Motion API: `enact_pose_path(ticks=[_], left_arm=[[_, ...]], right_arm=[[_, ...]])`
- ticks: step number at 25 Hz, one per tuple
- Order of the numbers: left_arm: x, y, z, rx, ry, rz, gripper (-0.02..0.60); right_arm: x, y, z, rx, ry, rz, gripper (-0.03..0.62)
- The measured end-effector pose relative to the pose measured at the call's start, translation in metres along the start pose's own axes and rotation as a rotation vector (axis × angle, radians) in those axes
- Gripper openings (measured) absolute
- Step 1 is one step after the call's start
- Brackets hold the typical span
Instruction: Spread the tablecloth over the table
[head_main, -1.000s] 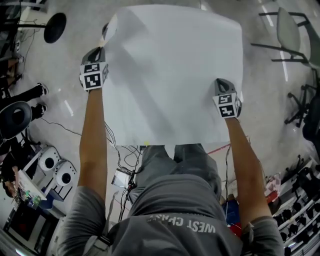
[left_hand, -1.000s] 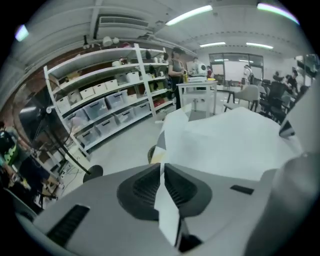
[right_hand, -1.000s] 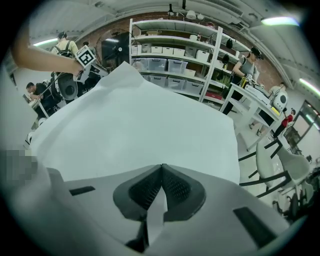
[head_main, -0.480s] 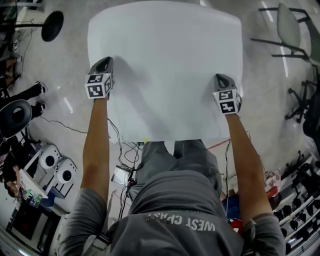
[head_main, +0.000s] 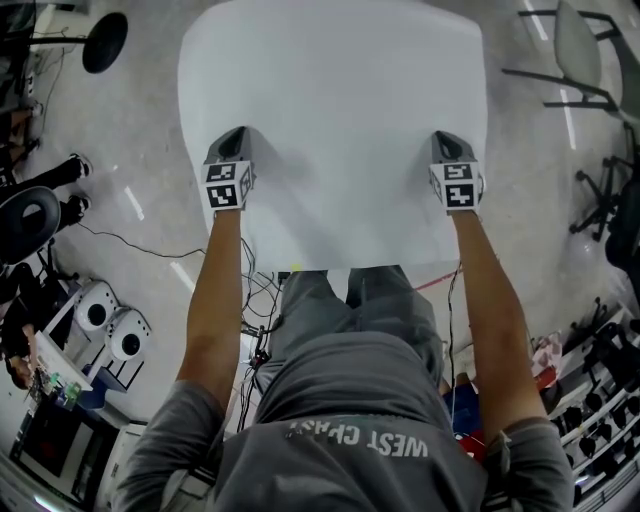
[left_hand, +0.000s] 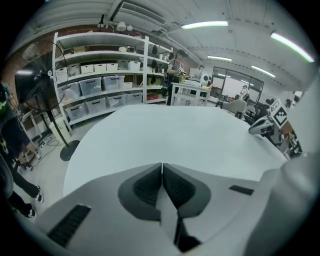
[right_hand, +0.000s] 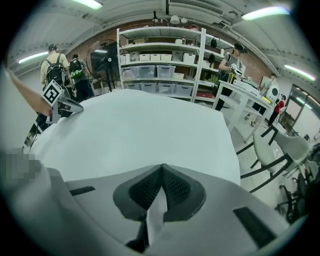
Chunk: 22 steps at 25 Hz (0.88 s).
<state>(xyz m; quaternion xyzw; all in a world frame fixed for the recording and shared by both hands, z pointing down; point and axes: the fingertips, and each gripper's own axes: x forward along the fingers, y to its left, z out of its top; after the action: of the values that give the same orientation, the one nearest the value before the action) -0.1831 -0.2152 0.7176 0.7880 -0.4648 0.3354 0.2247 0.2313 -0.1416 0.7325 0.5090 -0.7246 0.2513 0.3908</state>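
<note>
The tablecloth (head_main: 330, 110) looks light and limp, best pinched near its edge; left tool (head_main: 235, 133) and right tool (head_main: 447, 138) each clamp a thin fold.

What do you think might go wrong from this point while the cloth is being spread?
The left claw and right claw are each shut on only a thin fold of the white fabric tablecloth; the left has just closed further. A sharp pull might slip the cloth free. Its near edge ends beside the person's grey-trousered legs, so a step could drag it askew.
</note>
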Motion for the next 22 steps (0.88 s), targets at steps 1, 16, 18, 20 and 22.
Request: enact_pose_path(ticks=[1, 16, 18, 20, 22], left_arm=[[-0.002, 0.000, -0.002, -0.005, 0.000, 0.001, 0.003], [-0.024, -0.003, 0.000, -0.018, 0.012, -0.063, 0.005], [-0.035, -0.010, 0.017, 0.005, -0.025, -0.072, 0.004], [-0.052, -0.023, 0.035, 0.024, -0.068, -0.085, 0.003], [-0.071, -0.038, 0.057, 0.031, -0.121, -0.098, 0.003]], right_arm=[[0.000, 0.001, 0.000, 0.006, -0.005, -0.001, -0.005], [-0.019, 0.004, 0.014, 0.106, -0.050, -0.026, 0.009], [-0.032, 0.001, 0.036, 0.096, -0.108, -0.034, 0.009], [-0.049, 0.001, 0.058, 0.091, -0.162, -0.034, 0.009], [-0.069, 0.004, 0.081, 0.092, -0.210, -0.032, 0.009]])
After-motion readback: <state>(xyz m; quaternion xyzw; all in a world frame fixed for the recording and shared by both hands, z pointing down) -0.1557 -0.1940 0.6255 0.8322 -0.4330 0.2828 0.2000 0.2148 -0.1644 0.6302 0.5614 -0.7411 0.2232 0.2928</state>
